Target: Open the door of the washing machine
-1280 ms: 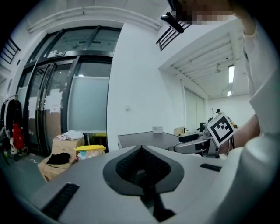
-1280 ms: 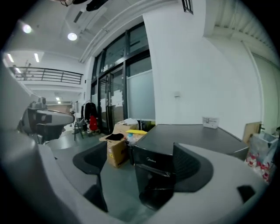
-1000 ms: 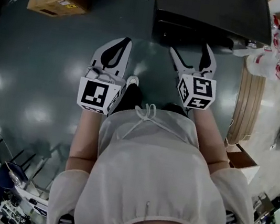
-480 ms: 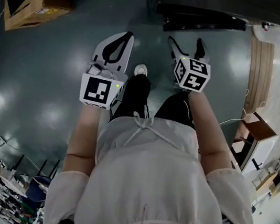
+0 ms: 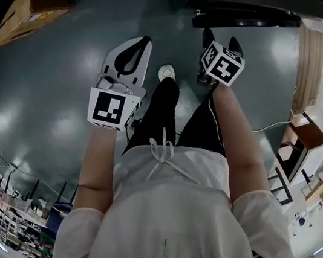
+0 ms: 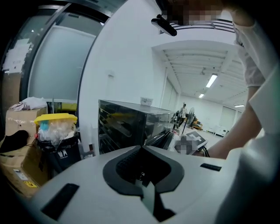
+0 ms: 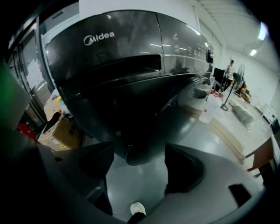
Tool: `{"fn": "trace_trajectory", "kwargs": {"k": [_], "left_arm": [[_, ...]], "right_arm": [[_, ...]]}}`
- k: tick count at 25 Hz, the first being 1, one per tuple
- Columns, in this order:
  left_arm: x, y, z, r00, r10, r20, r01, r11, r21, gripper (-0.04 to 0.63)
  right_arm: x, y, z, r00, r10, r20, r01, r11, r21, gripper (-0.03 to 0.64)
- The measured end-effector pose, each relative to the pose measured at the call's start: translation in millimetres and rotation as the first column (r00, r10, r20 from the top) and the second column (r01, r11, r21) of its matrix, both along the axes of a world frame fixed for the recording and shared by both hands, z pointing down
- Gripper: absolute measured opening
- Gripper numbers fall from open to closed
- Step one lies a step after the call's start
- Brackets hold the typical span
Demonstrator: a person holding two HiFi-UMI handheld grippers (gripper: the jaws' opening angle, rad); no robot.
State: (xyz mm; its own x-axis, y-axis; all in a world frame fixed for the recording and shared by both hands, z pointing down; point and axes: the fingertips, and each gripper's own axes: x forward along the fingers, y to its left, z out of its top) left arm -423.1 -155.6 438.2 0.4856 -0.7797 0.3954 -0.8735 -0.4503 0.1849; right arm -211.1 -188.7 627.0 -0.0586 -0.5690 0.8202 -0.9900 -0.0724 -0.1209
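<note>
Right gripper [image 5: 221,43] has dropped a fair bit versus a second ago and tipped nose-down. It now sits at about 1 o'clock in the head view, just short of the washing machine [image 7: 127,48], which fills the 12 o'clock edge there. Its jaws were spread as wide as they go and are closing now, but they're apart and not clamped on anything. In the right gripper view, the dark rounded door [image 7: 142,135] bulges out just beyond the tips, with bare floor [image 7: 144,183] and a white shoe [image 7: 137,209] showing through the gap.

Left gripper [image 5: 139,41] has come down too. It hangs at about 10 o'clock from the shoe, jaws pressed together and empty, well clear of the machine. A cardboard box [image 5: 11,2] sits off at 10 o'clock.

My read is the person has bent down to door height and is lining the right one up for a grab. The door looks shut from here, though I can't make out the handle in all that black, so the task is barely started.
</note>
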Motion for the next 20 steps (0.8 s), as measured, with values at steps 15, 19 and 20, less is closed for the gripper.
{"fn": "trace_trajectory", "kwargs": {"k": [15, 19, 20], "left_arm": [[-13, 1, 46, 1.0, -0.01, -0.003, 0.009, 0.998, -0.069, 0.021], [-12, -2, 46, 1.0, -0.005, 0.001, 0.005, 0.998, -0.06, 0.021], [-12, -2, 46, 1.0, -0.006, 0.002, 0.007, 0.998, -0.056, 0.021]], "right_arm": [[-5, -15, 40, 0.971, 0.236, 0.044, -0.231, 0.968, -0.099, 0.155], [-9, -18, 38, 0.97, 0.241, 0.043, -0.234, 0.963, -0.131, 0.151], [-8, -17, 39, 0.972, 0.23, 0.038, -0.224, 0.966, -0.133, 0.152]]}}
